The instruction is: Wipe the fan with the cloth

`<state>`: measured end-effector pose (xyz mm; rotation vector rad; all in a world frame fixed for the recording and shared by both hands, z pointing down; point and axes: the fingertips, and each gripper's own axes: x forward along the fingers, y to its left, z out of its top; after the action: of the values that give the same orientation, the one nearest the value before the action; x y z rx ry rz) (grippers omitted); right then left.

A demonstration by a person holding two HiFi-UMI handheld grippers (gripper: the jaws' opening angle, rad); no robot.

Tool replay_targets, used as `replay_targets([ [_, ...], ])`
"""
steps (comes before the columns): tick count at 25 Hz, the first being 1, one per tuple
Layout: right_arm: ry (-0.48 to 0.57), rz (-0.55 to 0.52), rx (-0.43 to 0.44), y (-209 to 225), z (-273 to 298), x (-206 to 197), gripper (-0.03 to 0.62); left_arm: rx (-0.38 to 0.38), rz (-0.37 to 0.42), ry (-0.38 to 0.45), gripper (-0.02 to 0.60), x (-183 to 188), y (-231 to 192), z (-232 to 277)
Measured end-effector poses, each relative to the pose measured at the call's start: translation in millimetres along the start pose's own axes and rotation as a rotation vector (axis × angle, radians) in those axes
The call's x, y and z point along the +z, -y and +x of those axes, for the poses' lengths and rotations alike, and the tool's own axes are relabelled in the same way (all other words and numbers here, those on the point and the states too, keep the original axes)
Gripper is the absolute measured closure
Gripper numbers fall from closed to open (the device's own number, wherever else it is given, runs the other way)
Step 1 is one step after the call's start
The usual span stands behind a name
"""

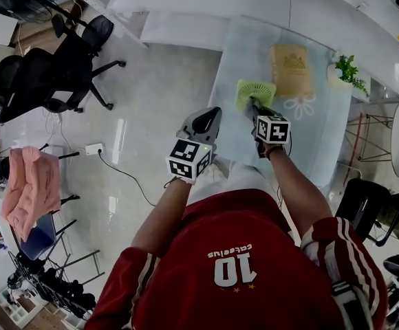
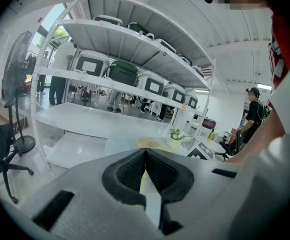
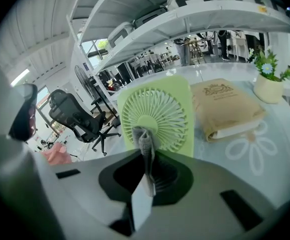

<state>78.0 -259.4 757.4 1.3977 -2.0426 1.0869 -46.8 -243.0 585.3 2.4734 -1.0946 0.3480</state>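
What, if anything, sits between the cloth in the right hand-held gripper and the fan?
Nothing visible. The right hand-held gripper pinches the cloth, and the green fan stands directly ahead with its grille facing it. The tan package lies beside the fan, off the path. Whether cloth and grille touch can't be told.

— What colour is the fan (image 3: 157,115)?
— Pale lime green, grille and frame alike. The cloth (image 3: 146,144) in front of it is grey.
— And at one o'clock in the head view?
— A tan packet (image 1: 291,69) printed with a darker crest. At two o'clock is a whitish pot (image 3: 268,89) with green leaves. The table (image 1: 241,53) is pale blue-green, with a white looping flower outline (image 1: 300,106).
— The grippers?
— The left gripper (image 1: 210,119) and right gripper (image 1: 254,105) have light grey shells and black pads. Their cubes (image 1: 189,159) carry black-and-white square markers.
— Elsewhere?
— A red shirt (image 1: 213,253) with a white "10" and white sleeve stripes at six o'clock. Pink fabric (image 1: 31,188) at nine, black chairs (image 1: 48,74) at ten.
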Motion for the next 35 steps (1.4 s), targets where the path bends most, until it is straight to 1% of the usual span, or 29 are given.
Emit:
replay_targets([
  [14,0.011,0.04,-0.063,39,-20,-10,0.571,-0.054,0.022,-0.011,0.583,2,22,19],
  [25,0.021,0.05,-0.131,66,-42,-11,0.571,-0.096,0.042,-0.008,0.583,13,36,31],
  [31,0.039,0.049,-0.162,72,-63,-10,0.571,-0.119,0.067,-0.013,0.583,14,42,22],
  [35,0.059,0.041,-0.174,66,-81,-9,0.571,-0.1,0.07,-0.004,0.582,18,33,3],
])
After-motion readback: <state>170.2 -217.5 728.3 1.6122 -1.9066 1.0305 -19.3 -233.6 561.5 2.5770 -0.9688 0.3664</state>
